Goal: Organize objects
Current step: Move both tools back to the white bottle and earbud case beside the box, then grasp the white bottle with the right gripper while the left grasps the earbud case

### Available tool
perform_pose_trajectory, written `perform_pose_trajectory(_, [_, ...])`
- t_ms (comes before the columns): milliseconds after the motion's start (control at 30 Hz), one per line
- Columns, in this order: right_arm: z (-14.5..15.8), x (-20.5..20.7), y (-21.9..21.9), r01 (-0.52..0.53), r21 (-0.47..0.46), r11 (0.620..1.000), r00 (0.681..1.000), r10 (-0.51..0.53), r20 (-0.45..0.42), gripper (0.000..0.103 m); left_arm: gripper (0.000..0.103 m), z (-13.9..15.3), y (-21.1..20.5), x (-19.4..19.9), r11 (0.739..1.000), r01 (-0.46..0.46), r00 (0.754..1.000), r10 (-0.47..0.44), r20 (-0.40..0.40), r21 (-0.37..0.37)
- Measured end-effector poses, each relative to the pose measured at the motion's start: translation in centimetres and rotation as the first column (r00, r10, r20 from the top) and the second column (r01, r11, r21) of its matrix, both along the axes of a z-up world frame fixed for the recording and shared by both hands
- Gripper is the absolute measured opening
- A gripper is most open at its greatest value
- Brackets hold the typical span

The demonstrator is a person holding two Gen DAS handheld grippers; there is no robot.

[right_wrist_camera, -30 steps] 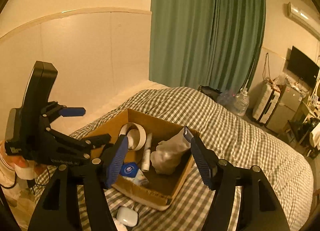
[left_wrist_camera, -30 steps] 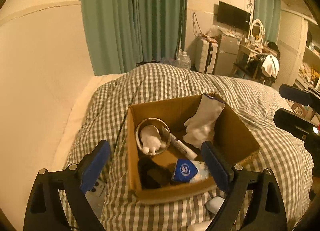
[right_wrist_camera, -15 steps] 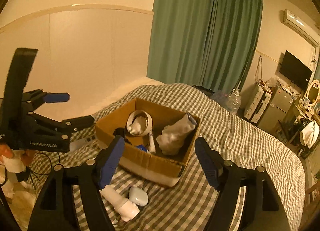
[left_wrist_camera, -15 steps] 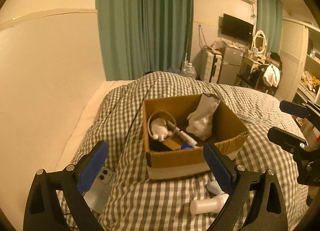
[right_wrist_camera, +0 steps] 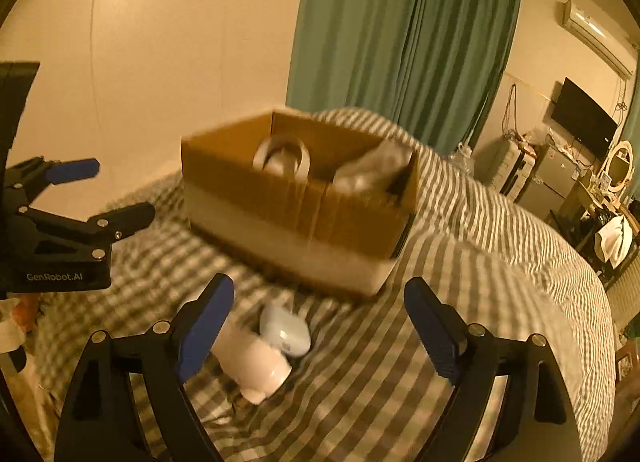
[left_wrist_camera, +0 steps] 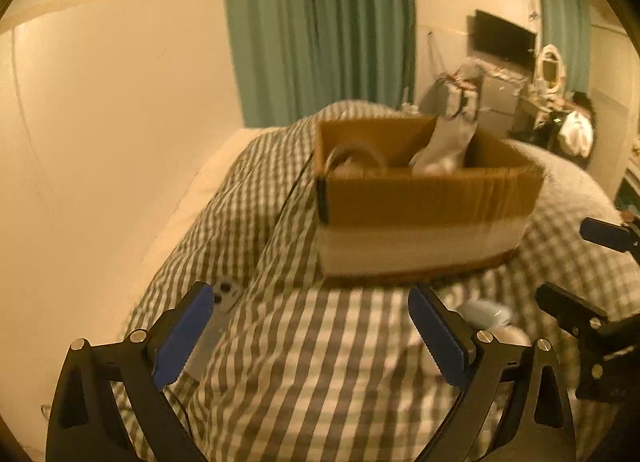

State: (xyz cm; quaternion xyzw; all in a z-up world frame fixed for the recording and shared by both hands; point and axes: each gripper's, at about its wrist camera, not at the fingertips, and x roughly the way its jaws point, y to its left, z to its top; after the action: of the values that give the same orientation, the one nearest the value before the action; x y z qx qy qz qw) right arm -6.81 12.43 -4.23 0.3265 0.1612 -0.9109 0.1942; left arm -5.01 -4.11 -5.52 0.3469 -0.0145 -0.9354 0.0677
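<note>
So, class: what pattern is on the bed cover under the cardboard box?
Checked bed cover, grey-green and white; clearest in the left wrist view.

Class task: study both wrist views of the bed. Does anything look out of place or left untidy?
Yes. Three things lie loose on the checked quilt outside the cardboard box: a white bottle on its side, a small white case touching it, and a phone face down near the wall-side edge. Both tools are open and empty.
</note>
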Motion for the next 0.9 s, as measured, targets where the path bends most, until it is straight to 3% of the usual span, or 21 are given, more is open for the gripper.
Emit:
perform_pose_trajectory(233, [-3.3, 0.5, -1.1, -0.034, 0.025, 0.999, 0.998, 0.033, 0.056, 0.087, 0.1, -3.4, -0.2, 0.5, 1.0, -0.012, 0.998, 0.011, 0.066, 0.011])
perform_pose_trajectory(700, [-9.0, 0.0, -4.7, -0.119, 0.205, 0.972, 0.985, 0.09, 0.147, 0.086, 0.1, -5.8, -0.9, 0.5, 0.999, -0.023, 0.992, 0.019, 0.127, 0.033])
perform_pose_trajectory(900, [-9.8, -0.2, -4.6, -0.126, 0.208, 0.97, 0.981, 0.091, 0.172, 0.069, 0.1, -5.7, -0.7, 0.6, 1.0, -0.015, 0.992, 0.012, 0.127, 0.023])
